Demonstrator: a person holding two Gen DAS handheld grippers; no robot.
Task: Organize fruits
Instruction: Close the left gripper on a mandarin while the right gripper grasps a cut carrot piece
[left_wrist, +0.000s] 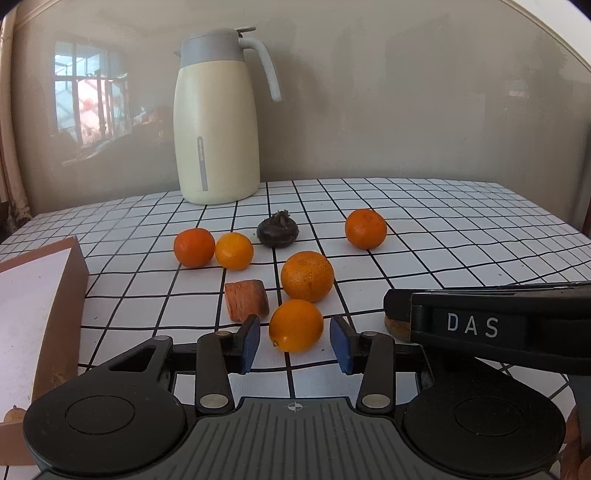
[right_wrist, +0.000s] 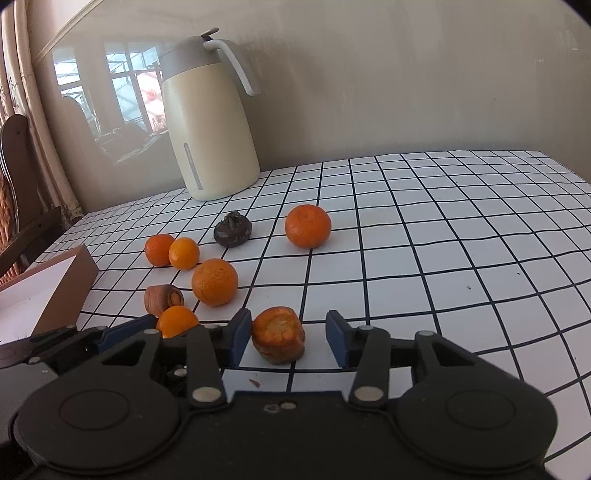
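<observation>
My left gripper (left_wrist: 295, 332) is open around a small orange (left_wrist: 295, 325) on the checked tablecloth, with a narrow gap at each blue pad. My right gripper (right_wrist: 287, 332) is open around an orange-brown carrot chunk (right_wrist: 277, 338). Its left pad is almost at the chunk and its right pad stands clear. In the left wrist view the right gripper's body hides most of that chunk. A larger orange (left_wrist: 307, 276), a second carrot piece (left_wrist: 246, 300), two oranges (left_wrist: 194, 247) side by side, a far orange (left_wrist: 365, 229) and a dark round fruit (left_wrist: 277, 232) lie beyond.
A brown box (left_wrist: 70, 273) with a white inside stands at the left edge of the table. A cream jug (left_wrist: 216, 129) with a grey lid stands at the back by the wall. A wooden chair (right_wrist: 14, 166) is past the table's left side.
</observation>
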